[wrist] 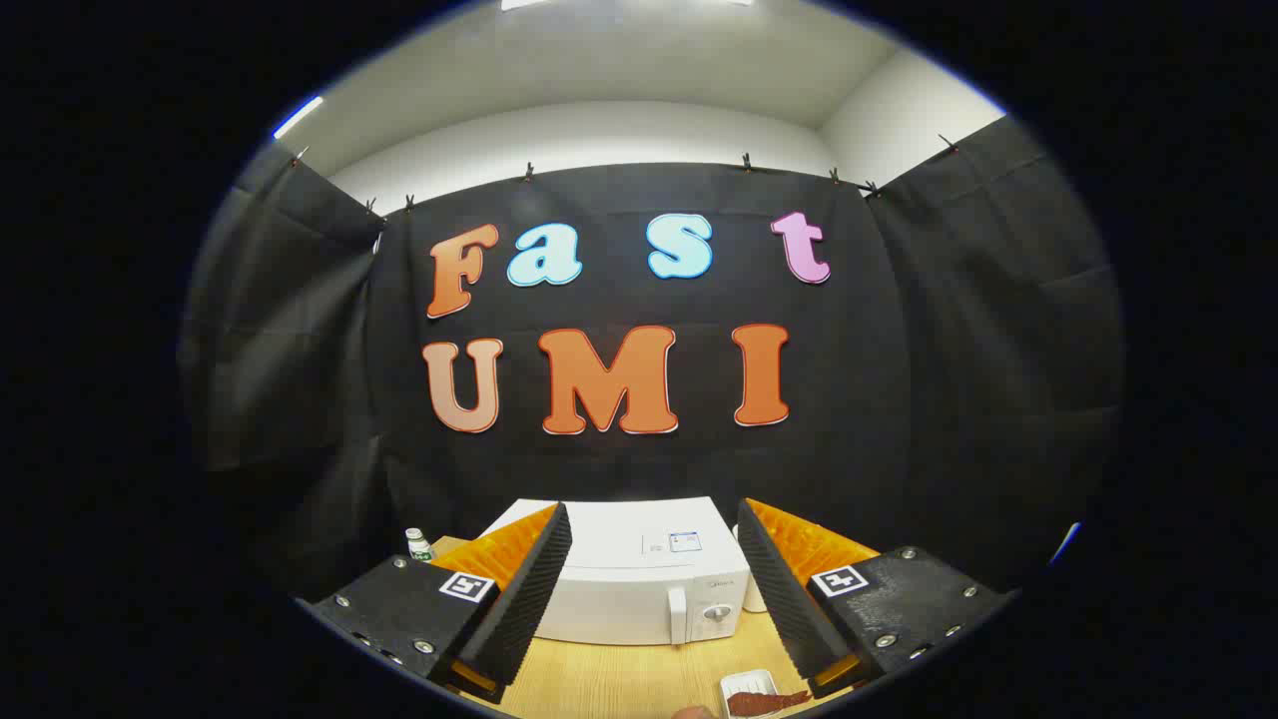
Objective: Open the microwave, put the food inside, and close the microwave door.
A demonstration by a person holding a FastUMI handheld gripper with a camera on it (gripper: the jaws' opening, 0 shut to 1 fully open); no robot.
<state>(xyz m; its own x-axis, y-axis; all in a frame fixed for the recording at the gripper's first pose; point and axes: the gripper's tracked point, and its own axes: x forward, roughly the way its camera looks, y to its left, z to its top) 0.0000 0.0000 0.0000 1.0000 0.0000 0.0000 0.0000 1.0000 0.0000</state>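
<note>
Microwave [639, 589] sits shut on the wooden table [619, 679], well beyond the fingers and framed in the gap between them, its door handle [678, 614] and knob [716, 611] toward its right side. The gripper [654, 589] is spread wide and holds nothing. The step in hand looks like the approach to open the door: it would do best to come down and forward, line up on the handle rather than the knob, and pull along the door's swing. A white tray of food [761, 694] lies on the table just ahead of the right finger, so the approach should pass over it. A small bottle [418, 544] stands left of the microwave.
</note>
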